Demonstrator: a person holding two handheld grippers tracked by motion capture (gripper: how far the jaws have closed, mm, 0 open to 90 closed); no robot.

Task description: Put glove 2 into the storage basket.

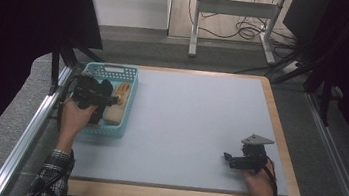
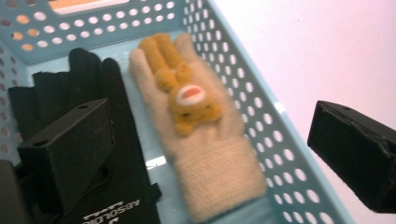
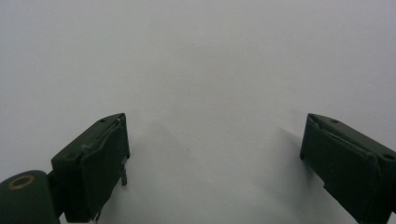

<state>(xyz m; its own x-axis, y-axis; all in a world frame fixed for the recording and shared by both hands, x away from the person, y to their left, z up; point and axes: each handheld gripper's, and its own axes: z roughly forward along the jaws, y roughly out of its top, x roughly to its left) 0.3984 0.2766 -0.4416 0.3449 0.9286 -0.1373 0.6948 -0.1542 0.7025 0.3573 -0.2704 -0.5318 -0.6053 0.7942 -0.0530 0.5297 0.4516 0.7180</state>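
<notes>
left claw [image 2: 212,140] agape – over beige glove [image 2: 201,135]

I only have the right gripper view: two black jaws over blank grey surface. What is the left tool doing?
Observer: The left tool hangs open over a light blue perforated basket at the table's left edge.
Operator: Anything in the basket?
Observer: A cream knitted glove with an orange plush animal on its back, lying flat beside a black glove.
Operator: Jaws on either glove yet?
Observer: In the left gripper view one jaw stands over the black glove and the other outside the basket wall; nothing is held between them.
Operator: And my right tool, where on the table?
Observer: The right tool sits open near the front right of the grey mat, far from the basket.
</notes>
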